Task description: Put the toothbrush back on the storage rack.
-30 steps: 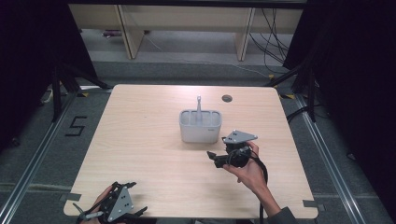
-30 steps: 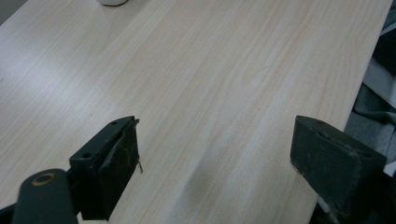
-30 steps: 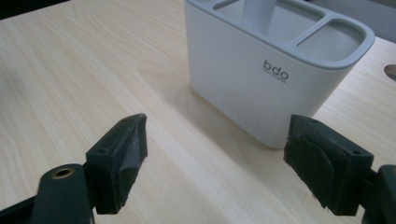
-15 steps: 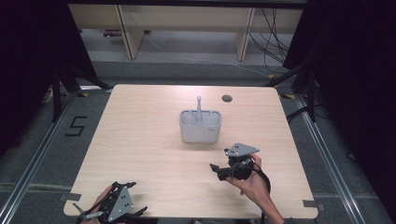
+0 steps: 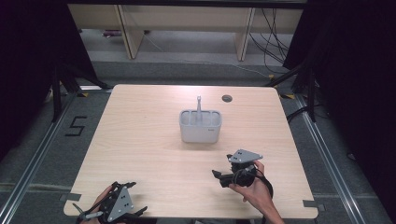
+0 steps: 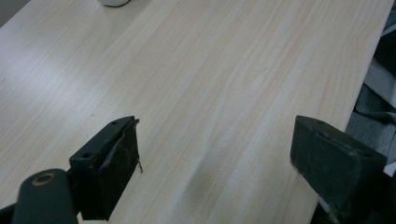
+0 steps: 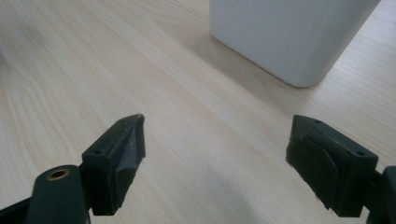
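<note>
Upright, the utensil [image 5: 199,106] stands in the caddy [image 5: 200,127].

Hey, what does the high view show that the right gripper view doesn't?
The high view takes in the full table, the small dark round thing near its far edge, the top of the grey holder with its compartments and a thin utensil handle standing in it, plus the left gripper at the near edge. The right gripper view gives a close look along the right gripper, its jaws wide apart with nothing between them. Both share the holder's grey wall, the wooden tabletop and the right gripper.
</note>
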